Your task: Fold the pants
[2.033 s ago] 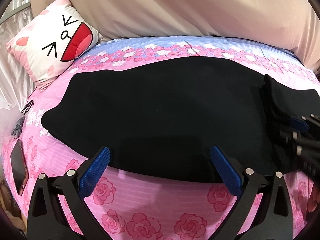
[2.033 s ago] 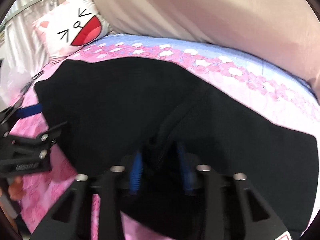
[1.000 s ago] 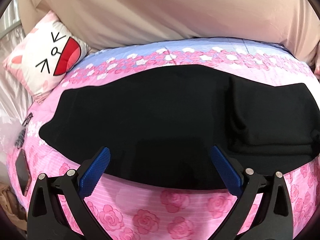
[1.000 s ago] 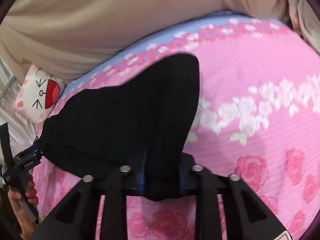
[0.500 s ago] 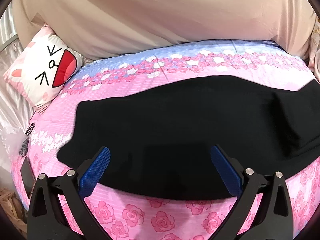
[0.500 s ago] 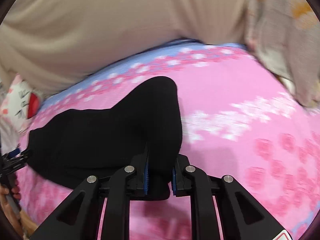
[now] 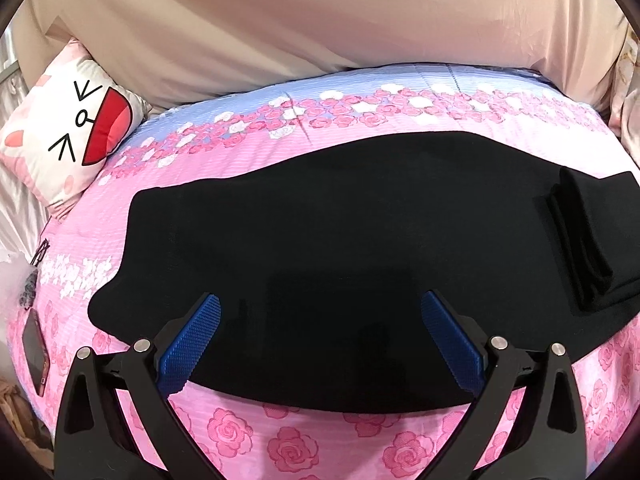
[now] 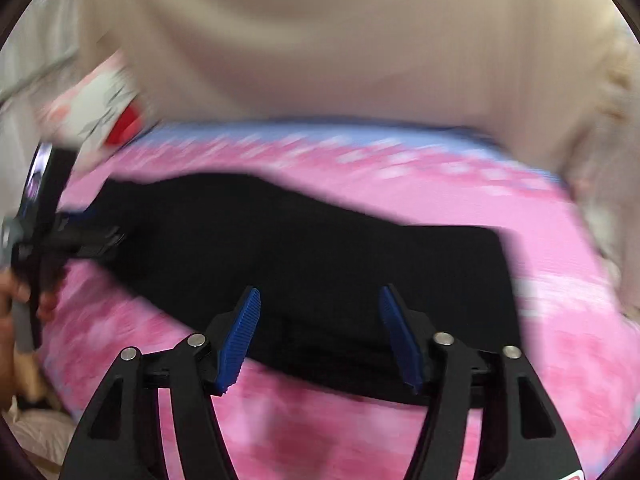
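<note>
Black pants [image 7: 340, 240] lie flat across the pink floral bed [image 7: 280, 440], with one end doubled over into a fold [image 7: 588, 232] at the right. My left gripper [image 7: 320, 316] is open and empty, hovering over the pants' near edge. In the blurred right wrist view the pants [image 8: 320, 248] lie spread out, and my right gripper [image 8: 318, 308] is open and empty above their near edge. The left gripper [image 8: 86, 236] shows at the far left there, held by a hand.
A cat-face pillow [image 7: 68, 128] leans at the back left. A beige curtain [image 7: 320, 20] hangs behind the bed. A phone [image 7: 34, 354] lies at the bed's left edge. Light fabric [image 7: 628, 92] hangs at the far right.
My right gripper pulled the pant end out to the right, then opened and let it go. My left gripper stayed open, shifting slightly over the pants.
</note>
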